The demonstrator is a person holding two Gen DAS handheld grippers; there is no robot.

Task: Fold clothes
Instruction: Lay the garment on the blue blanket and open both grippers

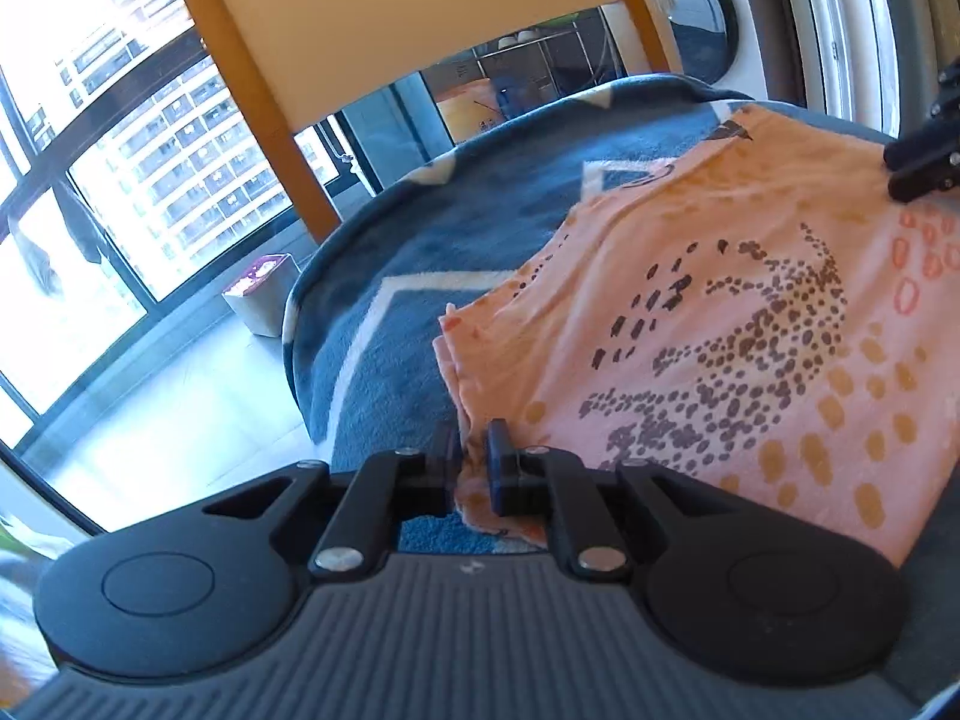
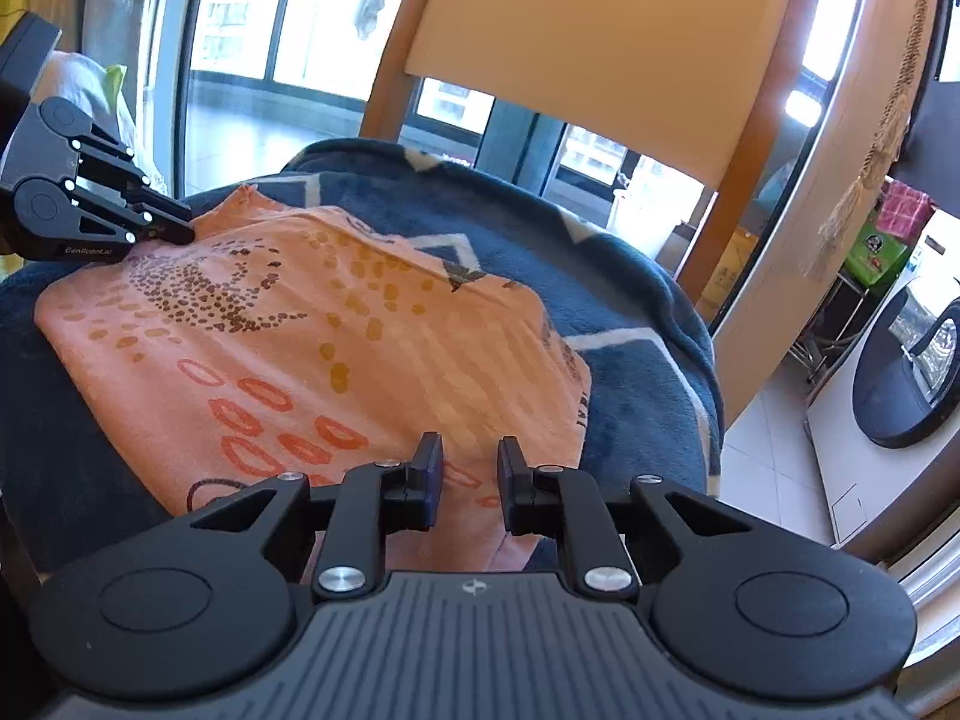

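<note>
Here, label by label:

Garment: a peach cloth (image 2: 360,354) printed with dark dots, mustard dashes and red ovals lies spread on a blue blanket (image 2: 636,396); its fold lines and layered edge show at the left corner in the left wrist view (image 1: 720,324).

Position: the cloth covers the middle of the blanket, with bare blanket showing beyond its far and side edges.

Left gripper: the left gripper (image 1: 477,456) is pinched narrow on a corner of the cloth, with fabric bunched between its pads; in the right wrist view it (image 2: 180,228) sits at the far left corner of the cloth, touching it.

Right gripper: the right gripper (image 2: 471,480) is parted to a moderate gap and holds nothing; it hangs over the near edge of the cloth, and whether its tips touch the fabric cannot be told. In the left wrist view only part of it (image 1: 906,171) shows at the far right edge.

Blanket: dark blue fleece with white zigzag lines (image 1: 420,252), draped over a rounded surface.

Chair: a wooden chair (image 2: 576,48) with a pale back panel stands just behind the blanket.

Background: large windows (image 1: 120,180) on one side, a washing machine (image 2: 900,372) on the other, a small pot (image 1: 261,291) on the floor near the glass.
</note>
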